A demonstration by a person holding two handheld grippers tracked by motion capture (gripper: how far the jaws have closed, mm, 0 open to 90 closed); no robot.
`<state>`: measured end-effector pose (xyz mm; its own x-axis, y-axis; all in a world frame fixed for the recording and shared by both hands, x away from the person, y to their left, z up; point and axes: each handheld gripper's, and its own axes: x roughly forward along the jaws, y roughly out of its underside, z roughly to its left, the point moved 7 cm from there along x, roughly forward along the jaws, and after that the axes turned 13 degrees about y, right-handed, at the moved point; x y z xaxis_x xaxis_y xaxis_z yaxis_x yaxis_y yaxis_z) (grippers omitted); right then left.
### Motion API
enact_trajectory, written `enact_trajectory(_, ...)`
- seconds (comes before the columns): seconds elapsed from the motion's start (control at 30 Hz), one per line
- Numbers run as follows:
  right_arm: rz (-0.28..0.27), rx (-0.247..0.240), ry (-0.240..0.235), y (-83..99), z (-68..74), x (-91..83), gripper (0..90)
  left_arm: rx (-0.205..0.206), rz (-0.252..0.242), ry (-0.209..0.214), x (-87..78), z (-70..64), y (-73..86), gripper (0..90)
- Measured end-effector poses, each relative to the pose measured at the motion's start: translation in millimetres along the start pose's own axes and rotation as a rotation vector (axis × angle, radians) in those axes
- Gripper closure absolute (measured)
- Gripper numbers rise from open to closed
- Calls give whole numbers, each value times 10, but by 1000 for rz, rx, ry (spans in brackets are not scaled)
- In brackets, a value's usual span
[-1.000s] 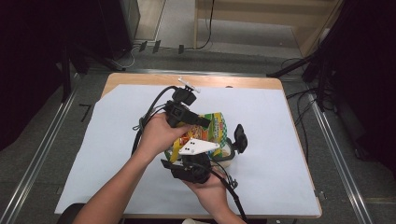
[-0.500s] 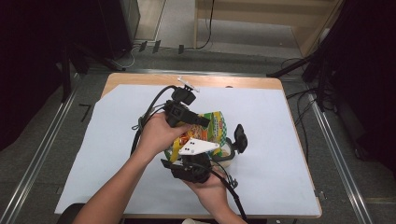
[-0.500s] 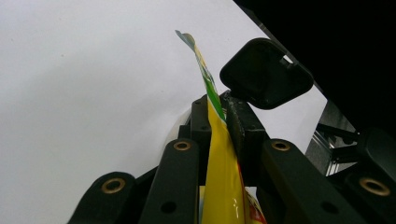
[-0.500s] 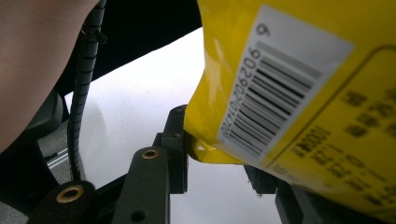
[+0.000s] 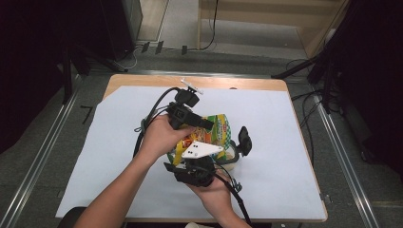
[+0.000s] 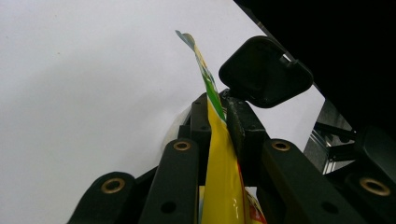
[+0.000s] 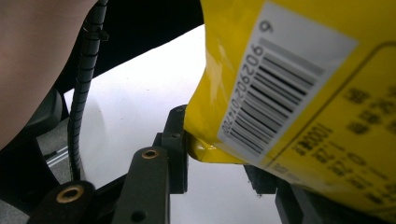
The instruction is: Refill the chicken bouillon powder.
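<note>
The yellow snack bag is held above the desk, clamped by the left tongs and pinched at a corner by the right tongs. Opposing pulls could tear it abruptly, and its contents could be spilled.

Both forearms at the lower middle of the high view are bare, no sleeves. The left gripper and right gripper are black, with brass-ringed rivets; the right carries a white three-cornered plate. A ribbed black cable runs down the left of the right gripper view.
</note>
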<state>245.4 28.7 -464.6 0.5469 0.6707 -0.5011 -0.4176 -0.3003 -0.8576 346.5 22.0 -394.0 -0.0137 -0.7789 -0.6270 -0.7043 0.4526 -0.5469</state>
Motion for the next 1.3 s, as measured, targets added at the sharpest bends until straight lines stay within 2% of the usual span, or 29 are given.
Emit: enact_trajectory(1.3,1,-5,3,4,-4,-1,661,-3,5,9,7,8,-1,823)
